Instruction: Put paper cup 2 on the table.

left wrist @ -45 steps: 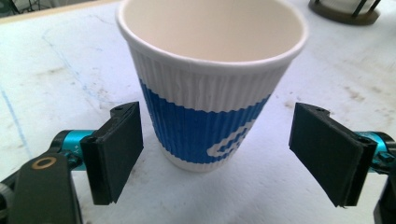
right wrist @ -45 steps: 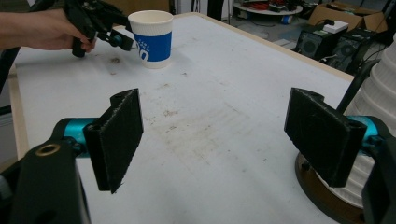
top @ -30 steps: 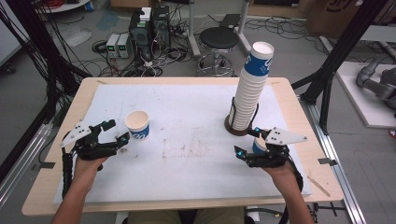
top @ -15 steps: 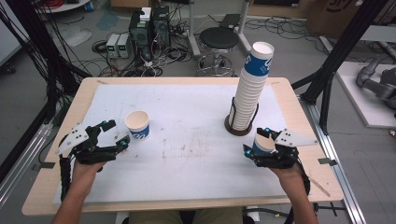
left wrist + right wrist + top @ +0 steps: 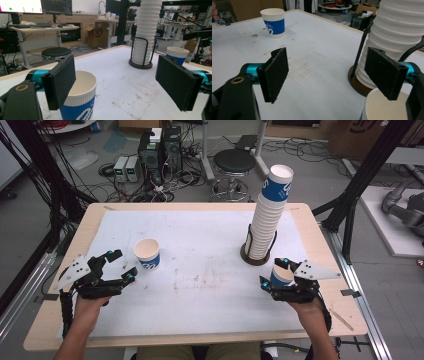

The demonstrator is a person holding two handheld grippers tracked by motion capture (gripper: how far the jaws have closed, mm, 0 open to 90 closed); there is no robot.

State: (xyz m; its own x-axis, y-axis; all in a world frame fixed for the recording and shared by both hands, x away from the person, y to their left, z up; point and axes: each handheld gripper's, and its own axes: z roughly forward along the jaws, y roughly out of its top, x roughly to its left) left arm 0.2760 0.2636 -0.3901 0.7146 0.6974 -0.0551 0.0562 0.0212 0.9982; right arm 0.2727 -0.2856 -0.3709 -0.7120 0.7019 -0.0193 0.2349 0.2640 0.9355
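My left gripper sits at the table's near-left, jaws spread wide, nothing pinched. Left paper cup stands upright just beside it, ahead and toward the table's middle. In the left gripper view that cup sits behind the left-hand pad, mostly outside the gap, not between the pads. Looks like a cup just set down, or one about to be picked up; can't tell which.

My right gripper is at near-right, jaws also apart. Second paper cup sits right at its tips; in the right gripper view that cup's rim lies under the right-hand pad, the other pad well clear of it. So no pinch there, cup off to one side of the gap.

Stack of paper cups in its black holder stands just beyond the right gripper, leaning slightly. Both loose cups have their long axis vertical, mouths up.

Key relation: each cup is nearest its own-side gripper and sits off-centre of the jaws. Any grab would need a sideways shift to centre the cup between the pads first. Right hand is the nearer one to the stack.
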